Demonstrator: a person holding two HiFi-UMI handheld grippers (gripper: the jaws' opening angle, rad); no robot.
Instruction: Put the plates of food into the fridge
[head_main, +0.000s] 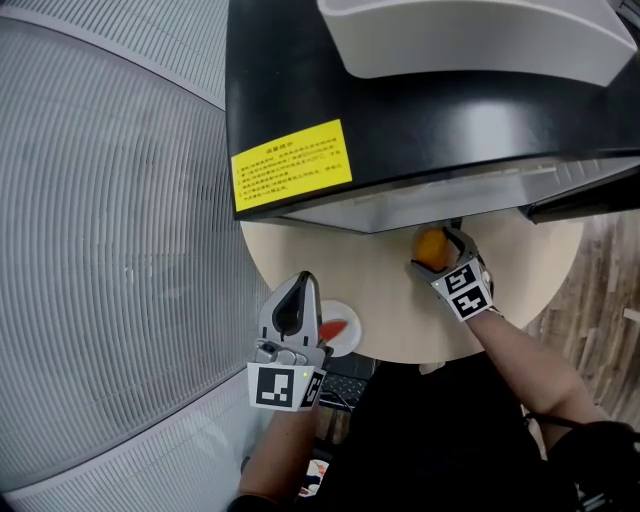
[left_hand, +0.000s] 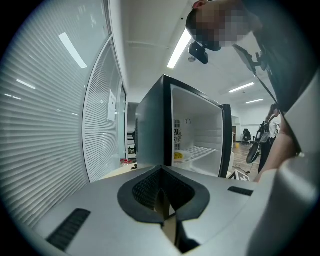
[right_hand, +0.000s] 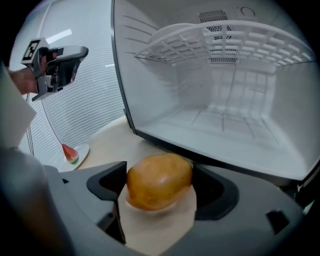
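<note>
A yellow-orange mango (head_main: 430, 247) lies on the round beige table (head_main: 380, 300) just in front of the open black fridge (head_main: 400, 90). My right gripper (head_main: 438, 254) is open, its jaws standing wide on either side of the mango (right_hand: 159, 180) without pressing it. A white plate (head_main: 345, 335) with a slice of watermelon (head_main: 337, 327) sits at the table's near left edge. My left gripper (head_main: 300, 285) is shut and empty, held above that plate. In the left gripper view, something yellow (left_hand: 178, 156) lies on the fridge's wire shelf.
The fridge's lower compartment (right_hand: 225, 125) is bare and white. The open door's dark edge (head_main: 585, 200) juts out at the right. A wall of white blinds (head_main: 100, 250) runs along the left. Wooden floor (head_main: 600, 270) shows beyond the table's right rim.
</note>
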